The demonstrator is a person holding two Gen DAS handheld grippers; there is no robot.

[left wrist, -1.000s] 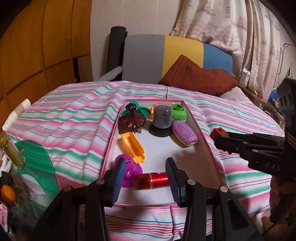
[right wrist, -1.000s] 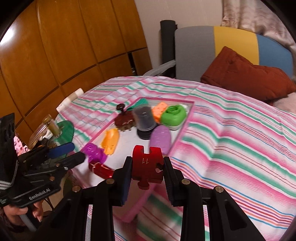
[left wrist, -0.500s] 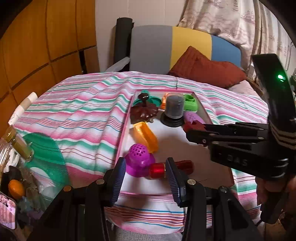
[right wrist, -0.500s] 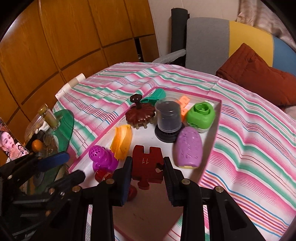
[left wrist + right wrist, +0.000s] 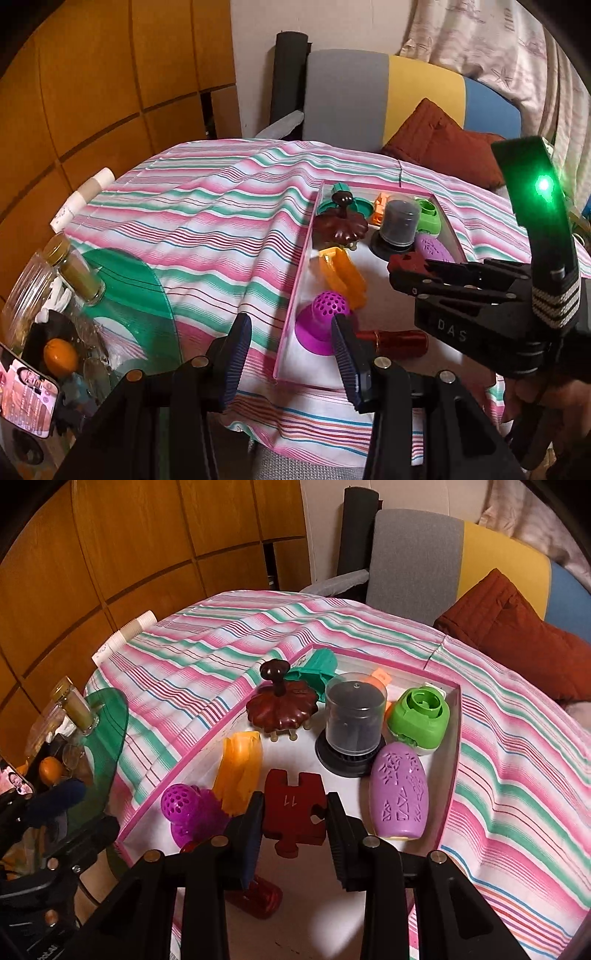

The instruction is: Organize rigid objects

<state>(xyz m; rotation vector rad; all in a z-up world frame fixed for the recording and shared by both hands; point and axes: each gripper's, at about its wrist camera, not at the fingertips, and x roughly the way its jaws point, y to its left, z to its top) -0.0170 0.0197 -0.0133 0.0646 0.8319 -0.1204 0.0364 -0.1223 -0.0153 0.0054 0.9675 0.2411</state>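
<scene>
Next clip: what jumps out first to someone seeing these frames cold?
The red puzzle piece clamped in the right gripper, held over the near part of the pink-rimmed tray. Behind it the tray is crowded with bright plastic: a purple oval, a green cap, an orange piece and a brown knobbed lid. The left gripper hangs open and empty at the tray's left edge.

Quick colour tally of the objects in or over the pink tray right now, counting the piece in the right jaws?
Red: 2, puzzle piece in the right gripper, cylinder
Purple: 2, perforated cup, oval case
Green: 2, round dispenser, teal piece
Orange: 2, clip, block
Brown: 1, knobbed lid
Dark grey: 1, canister
Total: 10
</scene>
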